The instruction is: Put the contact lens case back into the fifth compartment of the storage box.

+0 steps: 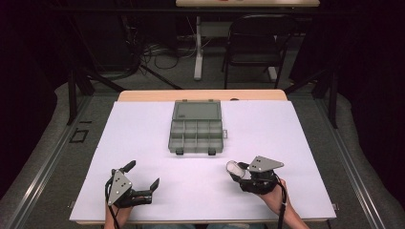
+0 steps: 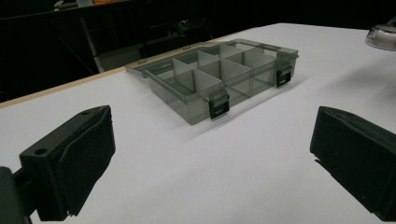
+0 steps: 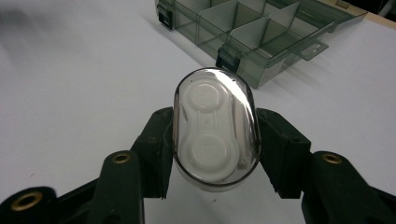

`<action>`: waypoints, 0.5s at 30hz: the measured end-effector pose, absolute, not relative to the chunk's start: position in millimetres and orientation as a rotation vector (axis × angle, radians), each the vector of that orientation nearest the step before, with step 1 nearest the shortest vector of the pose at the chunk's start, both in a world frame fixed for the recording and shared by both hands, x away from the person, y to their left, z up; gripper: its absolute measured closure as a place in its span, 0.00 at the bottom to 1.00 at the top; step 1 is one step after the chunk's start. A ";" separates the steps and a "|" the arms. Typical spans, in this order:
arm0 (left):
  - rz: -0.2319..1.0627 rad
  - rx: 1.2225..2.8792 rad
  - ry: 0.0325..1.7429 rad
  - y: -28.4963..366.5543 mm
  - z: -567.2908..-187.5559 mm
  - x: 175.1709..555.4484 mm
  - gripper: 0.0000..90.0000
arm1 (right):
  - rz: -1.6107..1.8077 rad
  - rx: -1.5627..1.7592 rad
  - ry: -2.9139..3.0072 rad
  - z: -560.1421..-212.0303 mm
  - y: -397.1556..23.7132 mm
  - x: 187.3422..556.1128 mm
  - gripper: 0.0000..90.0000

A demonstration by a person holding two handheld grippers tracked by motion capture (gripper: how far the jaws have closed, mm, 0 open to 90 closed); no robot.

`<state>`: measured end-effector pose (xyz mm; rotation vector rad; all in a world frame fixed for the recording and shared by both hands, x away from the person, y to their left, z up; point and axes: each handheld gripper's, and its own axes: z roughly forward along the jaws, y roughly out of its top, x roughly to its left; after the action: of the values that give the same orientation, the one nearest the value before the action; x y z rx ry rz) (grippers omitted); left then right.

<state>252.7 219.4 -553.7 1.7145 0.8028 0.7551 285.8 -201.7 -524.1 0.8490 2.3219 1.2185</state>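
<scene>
Organizer box (image 1: pixel 196 128) mid-table (image 1: pixel 143 124), behind both grippers.

organizer box (image 1: pixel 196 132): smoky see-through plastic, glossy, black latches | oval case (image 3: pixel 215 127): clear glossy plastic shell, white inside | table top (image 1: pixel 286 143): matt white, smooth, pale wood edge | right gripper (image 3: pixel 212 154): matt black plastic, brass-looking screw inserts | left gripper (image 2: pixel 205 154): matt black

The left claw (image 2: pixel 210 163) is seen with its two black jaws set wide apart at the lower left and lower right of the frame, nothing between them. On the white worktop (image 2: pixel 187 177), an open grey compartment box (image 2: pixel 219 77) lies at upper centre.
</scene>
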 end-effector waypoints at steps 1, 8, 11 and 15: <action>0.755 1.713 0.804 219.6 -553.6 252.8 0.00 | 1.221 0.852 2.320 -523.4 -201.2 286.7 0.55; 0.755 1.714 0.807 218.4 -553.7 252.7 0.00 | 1.233 0.843 2.318 -520.4 -198.3 293.5 0.55; 0.758 1.709 0.807 218.6 -553.4 252.5 0.00 | 1.229 0.837 2.321 -520.6 -196.2 296.2 0.55; 0.758 1.715 0.802 217.6 -553.3 253.3 0.00 | 1.228 0.824 2.323 -518.5 -192.8 299.0 0.55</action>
<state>253.3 217.6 -553.3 1.7151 0.8022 0.7576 299.0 -192.8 -518.5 0.8237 2.3226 1.2276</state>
